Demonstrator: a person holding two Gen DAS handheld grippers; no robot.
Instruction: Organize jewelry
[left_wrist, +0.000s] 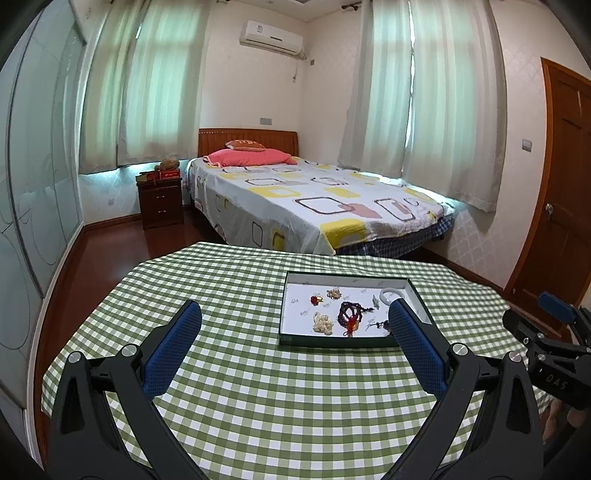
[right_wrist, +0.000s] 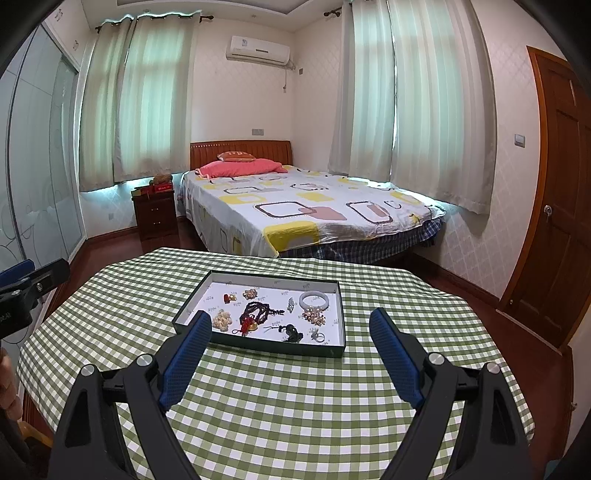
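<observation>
Basically the risk sits in the tray (right_wrist: 341, 314): small pieces lie loose and close together on its white floor, so a wide pinch could catch two at once. The dark bead string (right_wrist: 258, 312) with its red tassel looks tangled and would likely drag neighbours if lifted by one loop. The pale bangle (right_wrist: 314, 299) is smooth and round, so it may slip from the padded fingers. The pearl cluster (right_wrist: 221, 320) at 9 o'clock of the beads and the small ring (right_wrist: 318, 336) near the front wall are tiny; a low approach could nudge the light tray across the checked tablecloth (right_wrist: 295, 406).

Pose: the right gripper (right_wrist: 290, 323) hovers over the cloth short of the tray, jaws spread wide, holding nothing, aimed at 12 o'clock with the tray just beyond its tips. The left gripper (left_wrist: 293, 314) also hangs above the cloth, jaws wide apart and empty, with the tray at its 1 o'clock. Neither touches any jewelry. Both sit level, side by side.
</observation>
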